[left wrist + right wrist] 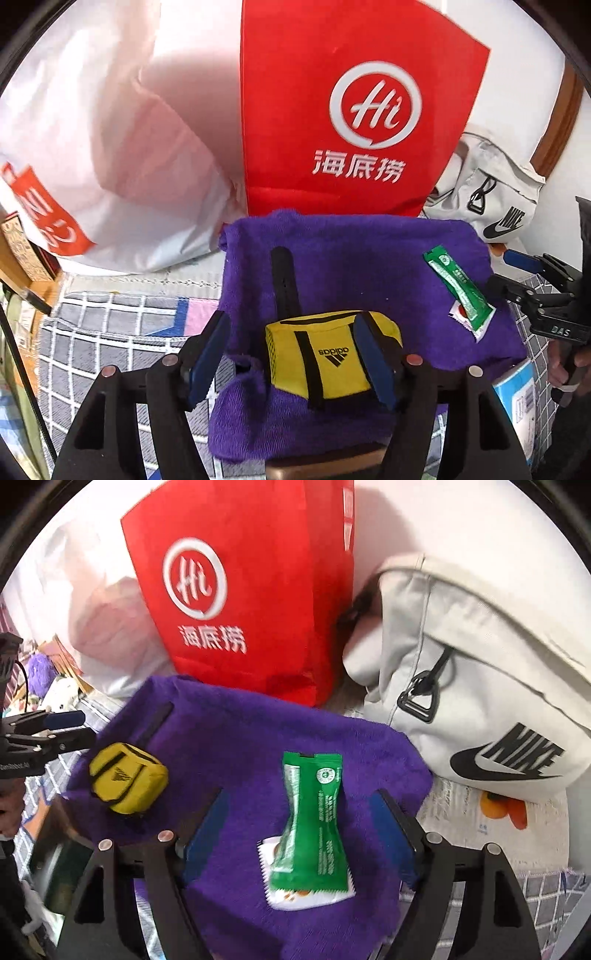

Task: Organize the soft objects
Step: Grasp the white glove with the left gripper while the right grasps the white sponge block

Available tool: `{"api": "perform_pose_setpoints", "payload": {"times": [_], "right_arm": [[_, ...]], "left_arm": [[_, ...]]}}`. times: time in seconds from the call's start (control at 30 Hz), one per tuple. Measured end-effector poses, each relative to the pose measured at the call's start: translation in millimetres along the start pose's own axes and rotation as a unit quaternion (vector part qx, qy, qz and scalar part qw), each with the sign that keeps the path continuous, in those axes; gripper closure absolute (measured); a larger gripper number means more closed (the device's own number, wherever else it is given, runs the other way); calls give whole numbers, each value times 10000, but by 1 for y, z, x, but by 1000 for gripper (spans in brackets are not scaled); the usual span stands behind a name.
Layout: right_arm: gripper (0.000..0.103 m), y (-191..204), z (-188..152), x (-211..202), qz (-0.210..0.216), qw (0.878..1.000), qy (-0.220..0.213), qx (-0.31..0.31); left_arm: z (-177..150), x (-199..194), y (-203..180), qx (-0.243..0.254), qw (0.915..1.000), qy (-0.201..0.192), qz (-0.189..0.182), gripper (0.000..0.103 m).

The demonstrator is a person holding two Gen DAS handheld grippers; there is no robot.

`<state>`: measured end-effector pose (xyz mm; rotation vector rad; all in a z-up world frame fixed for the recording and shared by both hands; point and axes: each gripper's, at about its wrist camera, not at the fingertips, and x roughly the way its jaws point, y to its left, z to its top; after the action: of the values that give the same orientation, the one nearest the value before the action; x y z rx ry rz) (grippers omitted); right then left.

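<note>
Blue fingers (207, 834) flank a green sachet (314, 823); only there, orange fruit (502, 808)

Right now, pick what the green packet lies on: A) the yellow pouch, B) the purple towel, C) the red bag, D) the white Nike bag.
B: the green packet lies flat on the purple towel, partly over a small white sachet, between the open right gripper fingers.

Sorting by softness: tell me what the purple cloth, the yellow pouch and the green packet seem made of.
Purple cloth: fuzzy knit or terry fabric, matte; nap shows.
Yellow pouch: seemingly woven synthetic fabric with black webbing straps, slight sheen.
Green packet: glossy plastic film, probably; it is printed, crinkled, with a crimped end.
</note>
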<state>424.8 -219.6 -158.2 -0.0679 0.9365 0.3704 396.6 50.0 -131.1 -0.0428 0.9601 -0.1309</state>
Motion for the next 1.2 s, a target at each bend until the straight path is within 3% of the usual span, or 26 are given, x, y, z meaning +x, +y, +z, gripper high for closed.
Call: {"api": "perform_pose_setpoints", "payload": {"times": [0.23, 0.47, 0.8, 0.93, 1.2], "right_arm": [[24, 15, -11, -64, -94, 9991, -371, 158], [24, 51, -48, -120, 23, 9985, -446, 304], [24, 114, -124, -173, 369, 9982, -335, 325], [24, 142, -155, -178, 388, 9988, -189, 242], [24, 177, -203, -164, 288, 9990, 50, 327]], "left_arm": [[-12, -47, -9, 65, 9995, -307, 54, 35], [-47, -110, -18, 286, 9949, -957, 130, 35], [-116, -152, 1, -168, 9985, -484, -206, 35], [-150, -159, 10, -212, 9988, -425, -68, 35], [-206, -151, 32, -281, 9995, -11, -136, 35]]}}
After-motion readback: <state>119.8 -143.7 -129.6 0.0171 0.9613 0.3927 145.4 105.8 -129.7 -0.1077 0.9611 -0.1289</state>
